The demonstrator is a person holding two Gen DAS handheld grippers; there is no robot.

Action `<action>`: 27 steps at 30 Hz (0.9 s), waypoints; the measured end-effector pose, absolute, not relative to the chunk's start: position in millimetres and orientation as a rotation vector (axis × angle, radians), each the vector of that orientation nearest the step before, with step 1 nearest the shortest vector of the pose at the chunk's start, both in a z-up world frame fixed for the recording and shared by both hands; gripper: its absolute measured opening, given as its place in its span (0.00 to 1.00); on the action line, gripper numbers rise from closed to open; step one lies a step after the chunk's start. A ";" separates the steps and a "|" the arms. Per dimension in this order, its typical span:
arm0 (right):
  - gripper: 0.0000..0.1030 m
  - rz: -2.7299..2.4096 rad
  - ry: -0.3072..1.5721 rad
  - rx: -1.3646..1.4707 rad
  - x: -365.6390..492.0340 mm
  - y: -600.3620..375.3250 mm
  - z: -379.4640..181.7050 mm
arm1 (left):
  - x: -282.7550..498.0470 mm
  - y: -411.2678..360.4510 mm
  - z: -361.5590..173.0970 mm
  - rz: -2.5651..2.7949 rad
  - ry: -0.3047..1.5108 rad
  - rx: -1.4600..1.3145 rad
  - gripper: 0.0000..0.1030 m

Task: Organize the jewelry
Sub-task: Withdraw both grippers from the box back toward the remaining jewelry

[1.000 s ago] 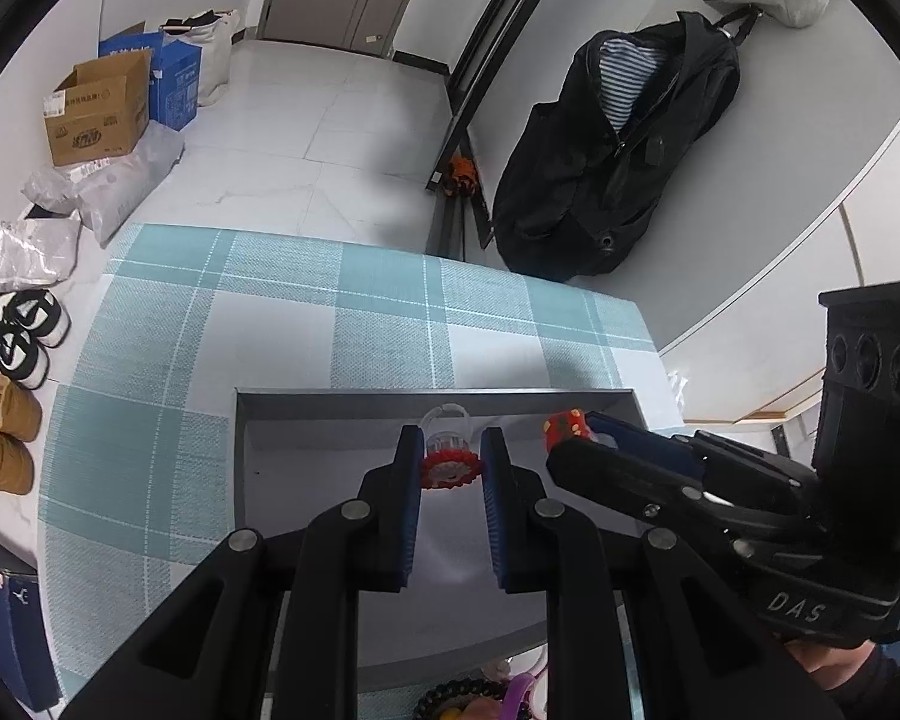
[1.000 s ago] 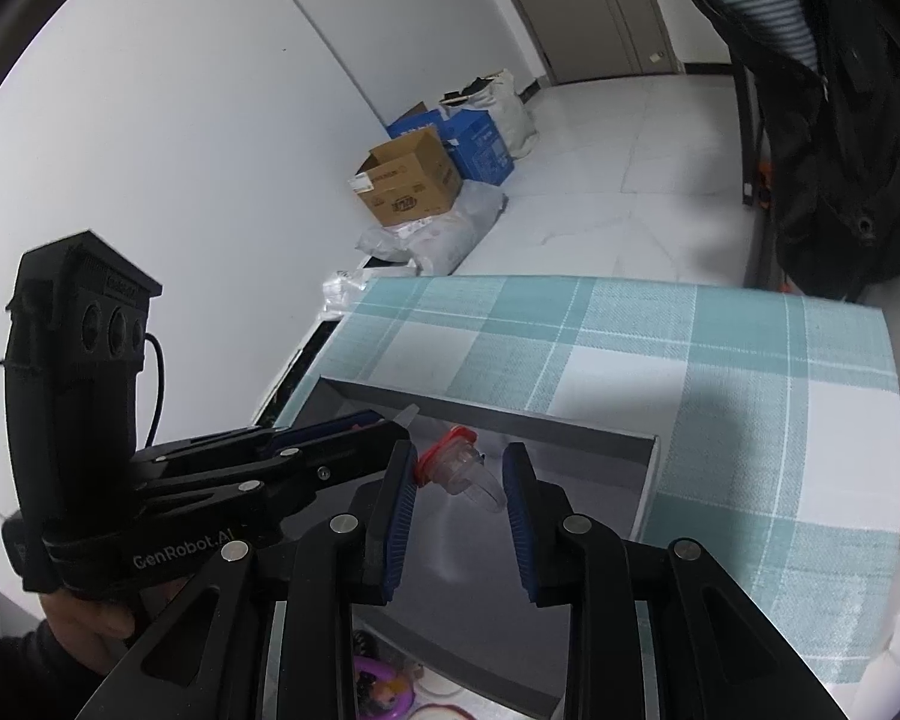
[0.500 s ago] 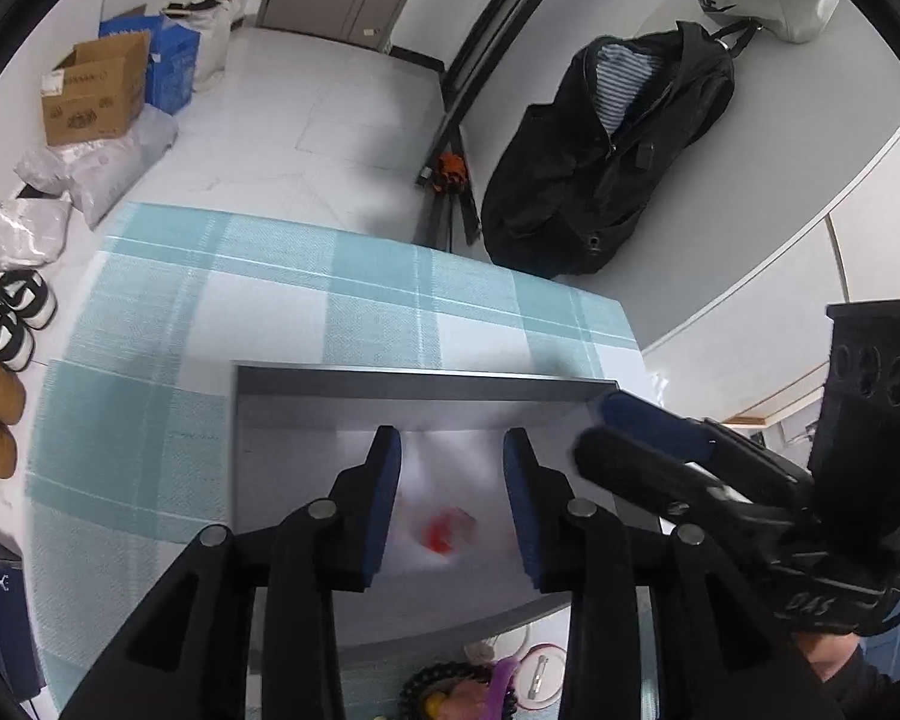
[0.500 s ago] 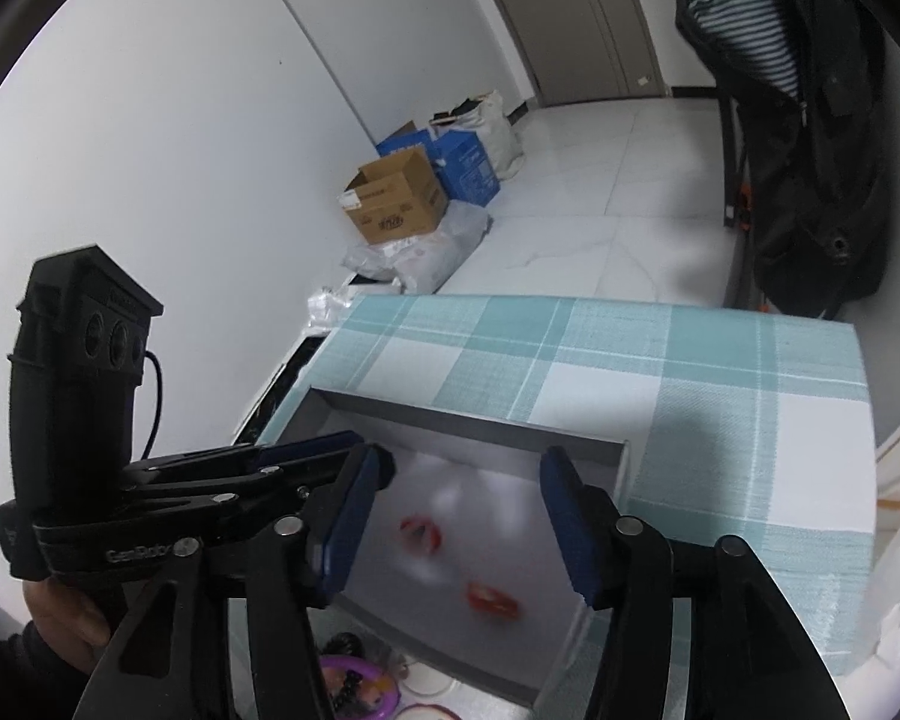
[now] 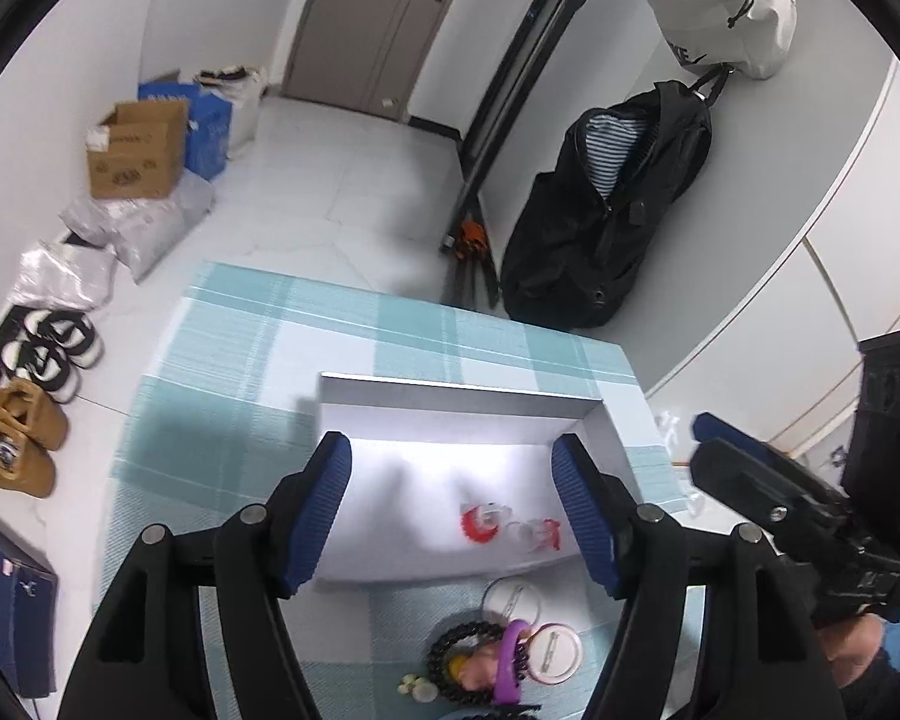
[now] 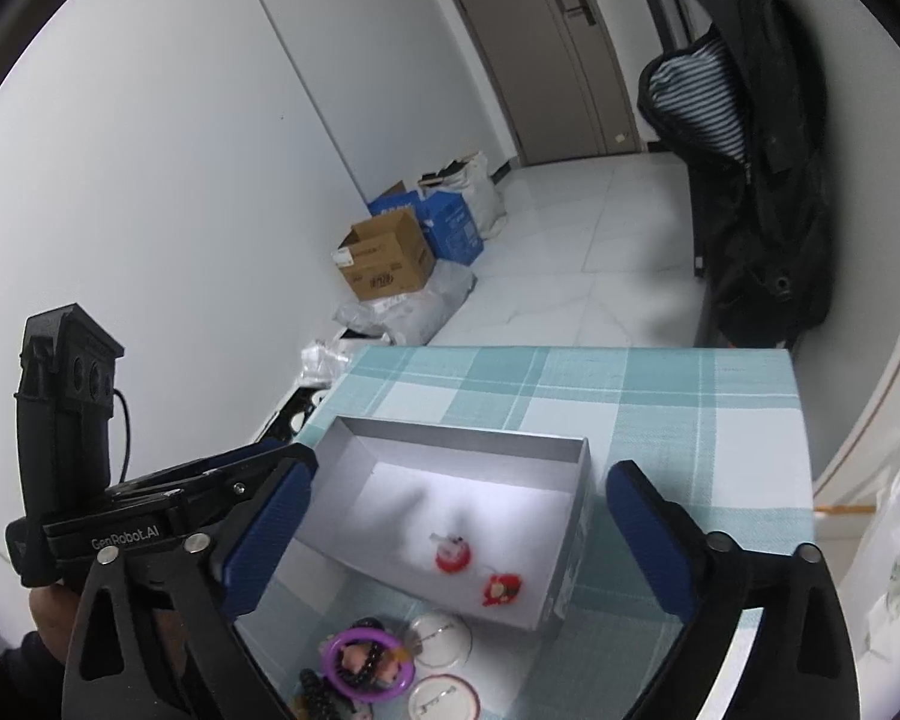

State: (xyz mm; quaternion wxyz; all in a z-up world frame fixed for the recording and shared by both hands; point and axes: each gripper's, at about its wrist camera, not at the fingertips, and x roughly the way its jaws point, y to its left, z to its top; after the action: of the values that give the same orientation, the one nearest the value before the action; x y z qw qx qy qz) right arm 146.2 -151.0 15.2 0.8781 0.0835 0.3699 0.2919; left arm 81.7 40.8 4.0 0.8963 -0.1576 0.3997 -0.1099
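A grey open box (image 5: 462,389) (image 6: 468,440) sits on the teal checked tablecloth. Inside lie two small red and clear trinkets: one (image 5: 480,523) (image 6: 452,554) and another (image 5: 543,531) (image 6: 501,589) beside it. My left gripper (image 5: 453,510) is open and empty, raised above the box. My right gripper (image 6: 450,537) is open and empty, also above the box. In front of the box lie a purple ring (image 5: 510,657) (image 6: 366,663), a black bead bracelet (image 5: 453,657) and two round white badges (image 5: 513,600) (image 6: 441,636).
The tablecloth (image 5: 240,372) (image 6: 660,396) covers a small table whose far edge drops to the white floor. A black bag (image 5: 606,210), cardboard box (image 5: 135,150), plastic bags and shoes (image 5: 15,444) lie on the floor. A plastic bag (image 6: 897,546) sits at the right.
Both grippers opened and let go of the red trinkets, which now lie in the box. Both grippers pulled back and up from the box.
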 end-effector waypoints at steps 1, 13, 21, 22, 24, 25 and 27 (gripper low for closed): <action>0.99 0.604 0.765 0.171 142.9 -152.1 16.6 | 79.0 40.3 3.6 -0.222 0.829 -0.317 0.63; 1.00 0.539 0.697 0.125 100.3 -168.9 22.2 | 32.3 35.0 4.4 -0.185 0.833 -0.268 0.80; 1.00 0.529 0.759 0.111 83.3 -173.9 9.4 | 6.4 25.1 -1.7 -0.135 0.860 -0.230 0.81; 1.00 0.533 0.778 0.116 82.0 -174.9 5.8 | 2.9 23.1 -4.3 -0.136 0.868 -0.224 0.81; 1.00 0.543 0.822 0.112 82.0 -174.8 -0.3 | -2.9 17.6 -10.7 -0.137 0.889 -0.212 0.81; 1.00 0.547 0.836 0.106 80.9 -174.6 -3.2 | -5.3 15.1 -13.2 -0.145 0.899 -0.207 0.81; 1.00 0.539 0.838 0.079 76.8 -174.6 -6.1 | -7.9 9.1 -16.5 -0.170 0.912 -0.193 0.81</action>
State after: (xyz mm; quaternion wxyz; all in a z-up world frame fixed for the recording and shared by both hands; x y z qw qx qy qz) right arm 76.8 -174.6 -6.1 0.8777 0.0377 0.4019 0.2584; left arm -7.9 9.1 -16.5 0.8898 -0.0931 0.4392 -0.0820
